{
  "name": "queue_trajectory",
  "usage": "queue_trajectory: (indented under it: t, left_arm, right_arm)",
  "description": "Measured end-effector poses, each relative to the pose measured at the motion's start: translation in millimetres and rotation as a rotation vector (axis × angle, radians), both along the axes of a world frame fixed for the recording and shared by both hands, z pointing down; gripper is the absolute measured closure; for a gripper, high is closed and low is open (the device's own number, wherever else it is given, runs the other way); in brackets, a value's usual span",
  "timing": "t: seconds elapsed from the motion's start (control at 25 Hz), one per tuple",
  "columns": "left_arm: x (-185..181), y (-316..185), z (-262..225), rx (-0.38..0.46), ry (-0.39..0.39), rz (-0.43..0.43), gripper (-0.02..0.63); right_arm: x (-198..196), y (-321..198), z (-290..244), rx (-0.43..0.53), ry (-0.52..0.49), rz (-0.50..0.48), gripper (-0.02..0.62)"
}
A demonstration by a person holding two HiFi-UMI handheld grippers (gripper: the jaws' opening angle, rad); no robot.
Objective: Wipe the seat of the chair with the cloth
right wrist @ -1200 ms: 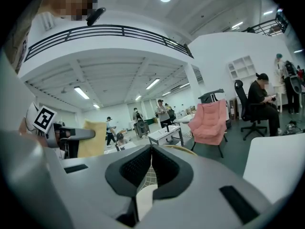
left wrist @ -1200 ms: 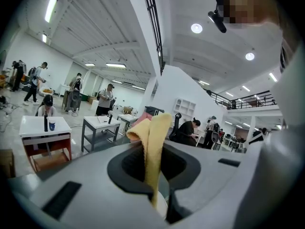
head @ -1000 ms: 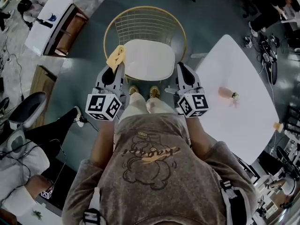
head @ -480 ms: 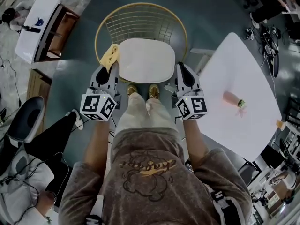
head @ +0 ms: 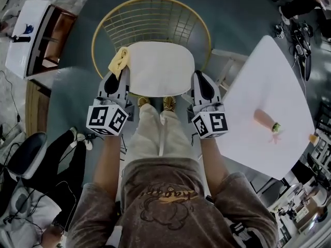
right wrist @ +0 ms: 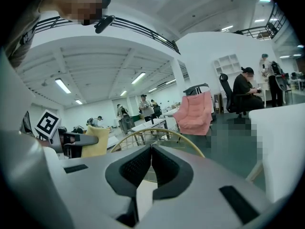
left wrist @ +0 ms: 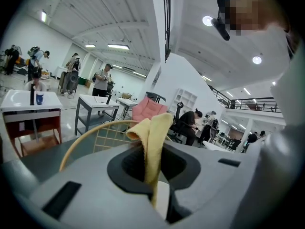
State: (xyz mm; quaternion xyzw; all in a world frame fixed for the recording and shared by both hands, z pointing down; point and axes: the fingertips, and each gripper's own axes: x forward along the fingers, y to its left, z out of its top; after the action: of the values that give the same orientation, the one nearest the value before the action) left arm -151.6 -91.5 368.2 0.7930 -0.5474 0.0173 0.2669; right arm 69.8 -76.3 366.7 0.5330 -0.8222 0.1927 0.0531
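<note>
The left tongs (head: pixel 117 79) pinch a soft yellow cloth (head: pixel 119 60), whose folded end sticks up past the jaws just at the left edge of the white cushioned seat (head: pixel 161 68) of the round gold wire chair (head: pixel 150 19). The right tongs (head: pixel 200 81) are pressed together on nothing, beside the seat's right edge. A white table (head: pixel 258 76) stands right of the chair.

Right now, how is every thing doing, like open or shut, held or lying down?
Left gripper: shut on the cloth.
Right gripper: shut, nothing between its jaws.
Cloth: bunched, pinched in the left gripper, by the seat's left edge.
Seat: bare, nothing on it.
Chair: standing upright.
Small pink thing: lying on the white table.
</note>
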Motion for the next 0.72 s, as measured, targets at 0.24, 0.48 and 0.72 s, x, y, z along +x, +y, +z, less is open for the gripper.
queue_trajectory:
  t: [0.24, 0.48, 0.72]
  left_arm:
    - [-11, -14, 42, -0.028, 0.000, -0.019, 0.561]
    - [-26, -24, 85, -0.078, -0.042, -0.041, 0.561]
    - [-39, -38, 135, -0.130, -0.071, -0.072, 0.561]
  right_arm:
    - [-7, -8, 22, 0.003, 0.016, -0.005, 0.568]
    - [-3, -10, 41, -0.023, 0.011, 0.005, 0.568]
    - [1, -14, 44, -0.033, 0.012, 0.009, 0.568]
